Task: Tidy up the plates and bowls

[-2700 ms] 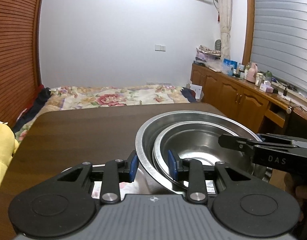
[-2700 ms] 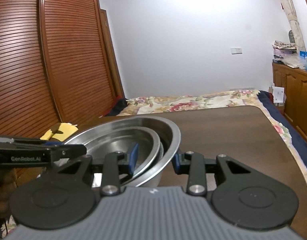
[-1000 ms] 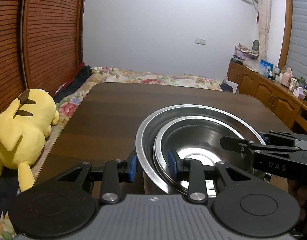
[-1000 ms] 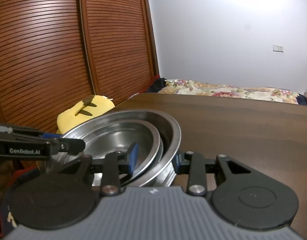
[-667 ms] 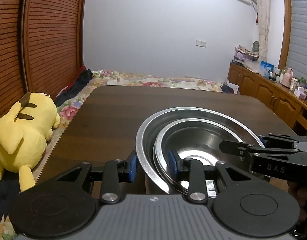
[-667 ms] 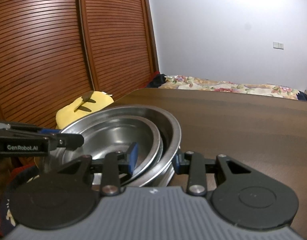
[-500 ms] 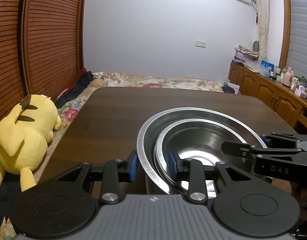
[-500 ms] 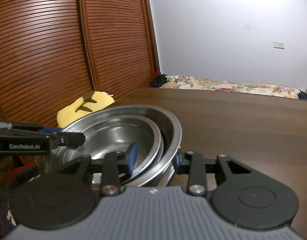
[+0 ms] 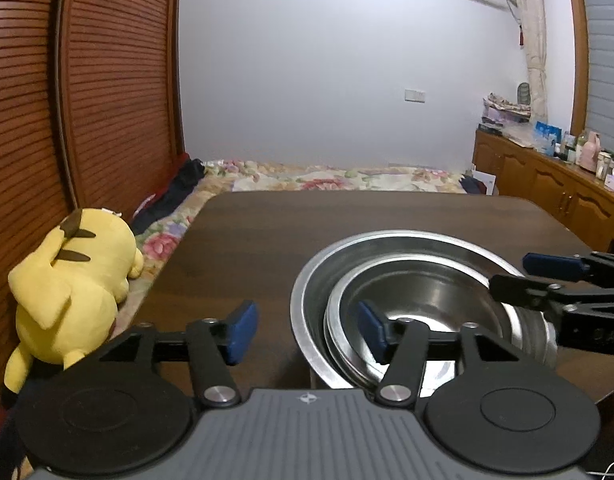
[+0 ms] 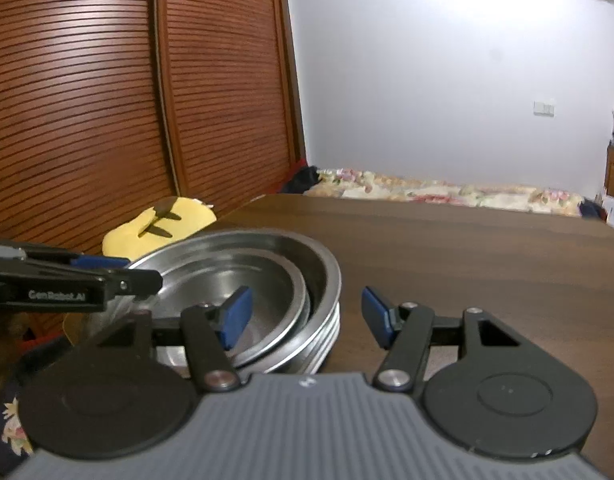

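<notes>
A stack of nested steel bowls (image 9: 407, 280) rests on the dark wooden table (image 9: 307, 224) near its front edge; it also shows in the right wrist view (image 10: 267, 276). My left gripper (image 9: 307, 330) is open, its jaws straddling the stack's left rim without gripping. My right gripper (image 10: 305, 316) is open, its jaws straddling the stack's right rim. Each gripper shows in the other's view: the right one (image 9: 547, 280) and the left one (image 10: 107, 276).
A yellow plush toy (image 9: 71, 280) lies beside the table's left edge. A bed with a floral cover (image 9: 339, 176) lies beyond the table. Wooden cabinets (image 9: 547, 188) with bottles line the right wall. Slatted wardrobe doors (image 10: 107, 100) stand at the left.
Both grippers were shut on the stack's rim and have now opened. The bowl stack has been let go and sits on the table.
</notes>
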Tool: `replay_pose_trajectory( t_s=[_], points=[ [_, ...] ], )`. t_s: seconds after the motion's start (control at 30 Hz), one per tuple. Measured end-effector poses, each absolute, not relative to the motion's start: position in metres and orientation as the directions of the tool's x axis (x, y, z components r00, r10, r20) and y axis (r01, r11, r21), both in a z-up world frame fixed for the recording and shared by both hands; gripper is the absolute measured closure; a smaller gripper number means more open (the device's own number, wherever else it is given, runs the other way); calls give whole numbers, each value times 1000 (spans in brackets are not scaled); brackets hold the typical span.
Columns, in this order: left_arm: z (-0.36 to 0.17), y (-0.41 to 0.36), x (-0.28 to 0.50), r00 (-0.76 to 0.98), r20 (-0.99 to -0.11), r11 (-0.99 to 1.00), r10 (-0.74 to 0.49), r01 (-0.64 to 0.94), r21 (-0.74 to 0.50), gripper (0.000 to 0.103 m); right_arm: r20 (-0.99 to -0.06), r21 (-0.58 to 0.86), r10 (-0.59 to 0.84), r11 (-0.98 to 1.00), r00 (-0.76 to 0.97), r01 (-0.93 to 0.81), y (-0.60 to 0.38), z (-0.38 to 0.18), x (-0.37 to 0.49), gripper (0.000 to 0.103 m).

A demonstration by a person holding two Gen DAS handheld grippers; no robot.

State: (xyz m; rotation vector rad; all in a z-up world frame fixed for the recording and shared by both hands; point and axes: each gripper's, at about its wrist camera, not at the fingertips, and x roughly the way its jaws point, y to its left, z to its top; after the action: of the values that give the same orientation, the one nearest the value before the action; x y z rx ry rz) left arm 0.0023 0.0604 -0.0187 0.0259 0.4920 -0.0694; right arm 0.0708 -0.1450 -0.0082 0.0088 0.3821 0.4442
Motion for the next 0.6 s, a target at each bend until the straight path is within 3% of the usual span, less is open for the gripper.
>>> replay_pose_trajectory(
  t_s=[0.23,0.4,0.47,0.53,0.6],
  points=[
    [6,53,-10,914,-398,996,-75,91,20,9,-311,85,387,921,868,-380,-159,19,55,35],
    [22,47,-16,931,-355,995,-81,95,22,0,-287,102,354,935,890,-339,-176,31,50,19],
    [27,43,-17,936,-342,995,-76,91,28,0,-281,99,339,941,898,-324,-180,35,50,16],
    [32,41,-18,939,-335,995,-81,95,26,0,-270,90,321,947,908,-308,-183,37,48,4],
    [33,38,-20,941,-327,995,-83,96,25,0,-265,88,306,952,914,-293,-186,39,46,0]
  ],
)
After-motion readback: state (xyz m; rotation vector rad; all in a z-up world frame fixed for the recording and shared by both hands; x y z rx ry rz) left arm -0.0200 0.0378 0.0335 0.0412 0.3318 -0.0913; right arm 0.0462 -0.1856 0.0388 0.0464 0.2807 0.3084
